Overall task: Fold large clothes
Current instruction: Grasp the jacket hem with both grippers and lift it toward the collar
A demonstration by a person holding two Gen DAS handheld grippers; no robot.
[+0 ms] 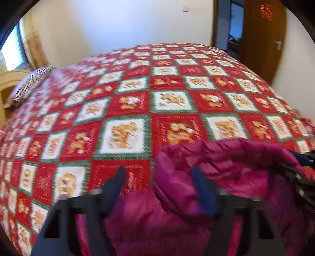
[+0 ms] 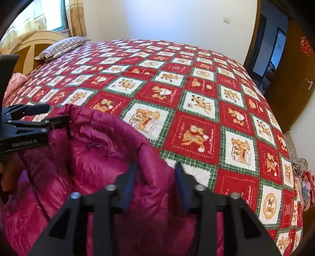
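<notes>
Right wrist view: the right gripper [image 2: 155,185], fingers spread, straddles a raised fold of the magenta down jacket [image 2: 94,149] on the bed [image 2: 196,94]. The left gripper [image 1: 159,189] is likewise spread, jacket edge between its fingers. The garment looks bunched, folding barely begun; next, both must pinch and spread it flat.

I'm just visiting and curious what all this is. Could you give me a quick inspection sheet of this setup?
Surface: a bed under a red, white and green bear-print quilt.
Job's things: one magenta puffer jacket, crumpled at the bed's near edge.
Clutter: a striped pillow at the headboard; a pile of fabric beside the bed.
Grippers: left gripper open, its right finger over the jacket; right gripper open, jacket fabric between its fingers.
Cables: nothing seen.
Surroundings: white walls, a curtained window, a wooden door standing open.
</notes>
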